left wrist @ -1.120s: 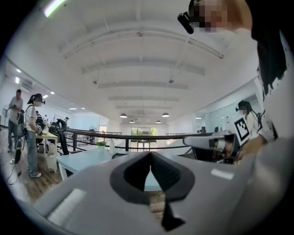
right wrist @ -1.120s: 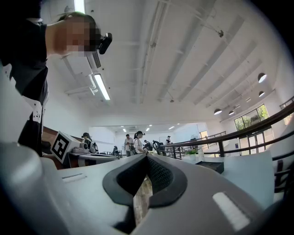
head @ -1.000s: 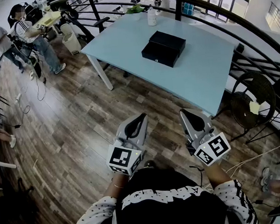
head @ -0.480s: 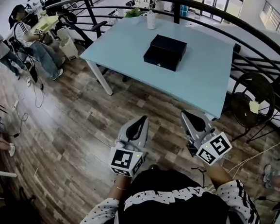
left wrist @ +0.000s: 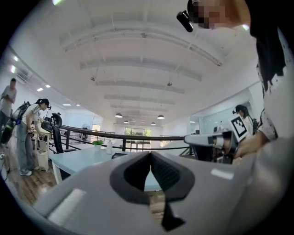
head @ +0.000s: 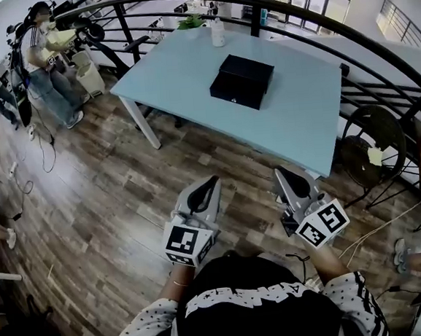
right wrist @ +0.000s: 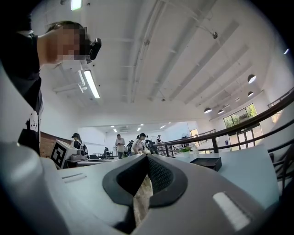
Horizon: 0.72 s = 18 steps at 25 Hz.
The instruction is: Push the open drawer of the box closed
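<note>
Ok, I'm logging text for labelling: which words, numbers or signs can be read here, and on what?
No text reads clearly.
White print on the person's black top: distorted, unreadable.
Marker cubes: square patterns, no words.
Bottle on the table: label too small.

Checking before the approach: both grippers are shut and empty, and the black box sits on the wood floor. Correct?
No. The black box sits on the light blue table, not the floor; the head view shows it. The rest holds: left gripper and right gripper are shut and empty.
</note>
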### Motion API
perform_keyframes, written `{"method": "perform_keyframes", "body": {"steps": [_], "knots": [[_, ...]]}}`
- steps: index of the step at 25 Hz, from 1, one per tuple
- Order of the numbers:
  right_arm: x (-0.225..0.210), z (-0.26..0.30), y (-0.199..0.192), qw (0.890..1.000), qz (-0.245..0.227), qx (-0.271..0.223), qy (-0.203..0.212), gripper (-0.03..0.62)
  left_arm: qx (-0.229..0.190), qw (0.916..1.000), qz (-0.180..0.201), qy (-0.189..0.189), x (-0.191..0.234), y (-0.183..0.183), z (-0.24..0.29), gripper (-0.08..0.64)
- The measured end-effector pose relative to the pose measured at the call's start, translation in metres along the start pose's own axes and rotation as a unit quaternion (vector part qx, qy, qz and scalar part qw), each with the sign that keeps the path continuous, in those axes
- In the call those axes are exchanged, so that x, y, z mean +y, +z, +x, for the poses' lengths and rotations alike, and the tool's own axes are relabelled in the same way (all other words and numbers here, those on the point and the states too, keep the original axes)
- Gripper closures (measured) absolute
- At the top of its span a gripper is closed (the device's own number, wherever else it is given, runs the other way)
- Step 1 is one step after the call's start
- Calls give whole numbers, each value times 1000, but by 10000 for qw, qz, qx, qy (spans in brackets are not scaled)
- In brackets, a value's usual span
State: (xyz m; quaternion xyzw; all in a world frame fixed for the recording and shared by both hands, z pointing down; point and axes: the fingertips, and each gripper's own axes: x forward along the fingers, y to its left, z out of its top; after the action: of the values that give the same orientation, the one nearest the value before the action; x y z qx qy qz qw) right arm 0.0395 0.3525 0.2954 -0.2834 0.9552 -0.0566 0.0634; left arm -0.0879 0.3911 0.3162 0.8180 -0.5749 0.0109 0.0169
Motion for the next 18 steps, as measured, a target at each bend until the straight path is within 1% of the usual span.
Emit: {"method": "perform_keyframes", "body": {"steps": [5,9,14,18], "knots": [[-8,-3,-5,9997,108,80,-209,597,157,9997,-50,-177,-3,-9,4,560],[-14,1,-9,9995,201,131,-227,597,242,9995,-119,-162,0,-17,6,560],[-24,24,-7,9996,220,200,23,595,349,9992,-148,125,20,-17,7,560],[-21,54,-11,9990,215,210,320,595,266,9980,-71,571,52,-13,-4,560]]}}
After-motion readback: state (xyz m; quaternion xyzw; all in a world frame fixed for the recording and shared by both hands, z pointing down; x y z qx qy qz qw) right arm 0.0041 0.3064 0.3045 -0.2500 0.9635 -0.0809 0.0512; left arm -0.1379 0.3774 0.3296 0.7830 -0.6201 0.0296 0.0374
